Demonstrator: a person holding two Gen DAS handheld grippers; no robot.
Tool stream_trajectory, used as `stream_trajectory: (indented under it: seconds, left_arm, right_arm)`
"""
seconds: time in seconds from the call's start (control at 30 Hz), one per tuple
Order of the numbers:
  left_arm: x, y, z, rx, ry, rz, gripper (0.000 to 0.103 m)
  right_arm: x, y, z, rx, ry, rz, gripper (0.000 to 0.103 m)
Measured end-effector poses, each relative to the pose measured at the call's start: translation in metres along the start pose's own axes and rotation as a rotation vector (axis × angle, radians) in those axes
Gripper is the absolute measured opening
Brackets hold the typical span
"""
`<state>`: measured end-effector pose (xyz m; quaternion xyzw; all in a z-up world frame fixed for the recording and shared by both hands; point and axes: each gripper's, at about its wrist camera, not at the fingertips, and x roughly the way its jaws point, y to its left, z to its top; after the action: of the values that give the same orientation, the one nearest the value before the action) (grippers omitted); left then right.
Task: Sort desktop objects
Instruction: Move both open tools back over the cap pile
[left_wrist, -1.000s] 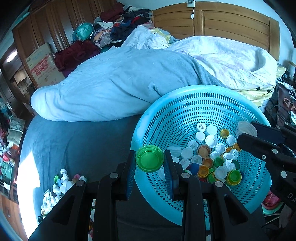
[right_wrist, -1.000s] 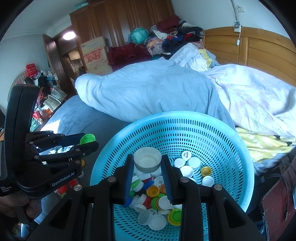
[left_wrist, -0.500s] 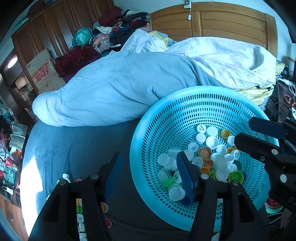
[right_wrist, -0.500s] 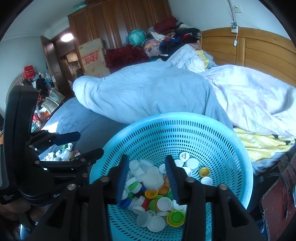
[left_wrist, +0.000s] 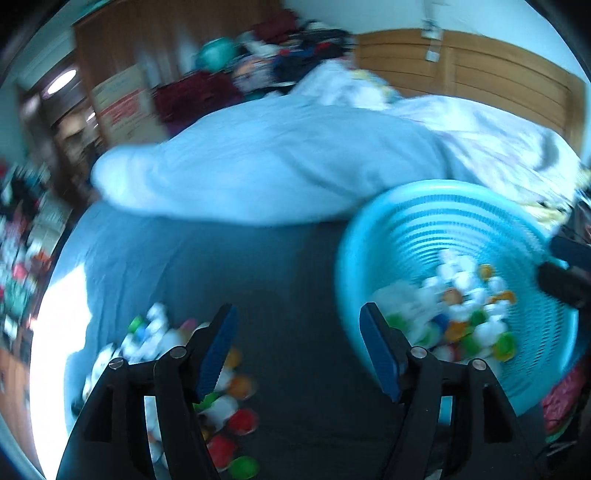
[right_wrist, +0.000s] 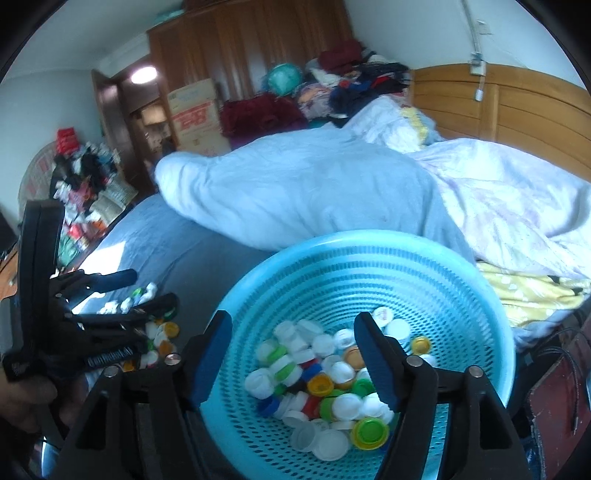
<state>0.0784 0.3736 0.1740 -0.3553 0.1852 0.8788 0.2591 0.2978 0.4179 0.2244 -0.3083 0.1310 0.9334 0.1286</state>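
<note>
A round turquoise perforated basket (right_wrist: 461, 280) (left_wrist: 546, 369) sits on the dark bed sheet and holds several bottle caps (right_wrist: 325, 373) (left_wrist: 465, 317), white, green, yellow and blue. My right gripper (right_wrist: 293, 328) hovers over the basket's near side, its jaws opening with nothing between them. In the blurred left wrist view my left gripper (left_wrist: 297, 319) is over bare sheet left of the basket, jaws opening and empty. A loose pile of caps (left_wrist: 229, 410) (right_wrist: 159, 332) lies on the sheet under its left finger. The left gripper (right_wrist: 147, 288) also shows in the right wrist view.
A rumpled pale blue duvet (right_wrist: 306, 192) lies behind the basket, with a wooden headboard (right_wrist: 509, 99) at the back right. Cardboard boxes (right_wrist: 195, 114) and heaped clothes (right_wrist: 347, 77) stand against the wardrobe. A dark red bag (right_wrist: 557, 402) sits right of the basket.
Both grippers opened: the left dropped its green cap, the right its white cap, into the basket. The left gripper then swung left, away from the basket toward the loose pile.
</note>
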Motion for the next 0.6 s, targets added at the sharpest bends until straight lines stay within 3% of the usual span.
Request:
stream_trajectory:
  seconds: [0.2, 0.47, 0.6]
  left_arm:
    - [0.001, 0.115, -0.076, -0.191, 0.044, 0.144, 0.063]
    - [-0.001, 0.24, -0.191, -0.462, 0.08, 0.357, 0.063]
    - [0.01, 0.268, -0.226, -0.552, 0.092, 0.335, 0.063]
  right_arm:
    - [0.018, 0.051, -0.006, -0.085, 0.045, 0.085, 0.075]
    - [0.036, 0.106, -0.02, -0.193, 0.101, 0.151, 0.082]
    - [0.046, 0.126, -0.025, -0.232, 0.134, 0.157, 0.082]
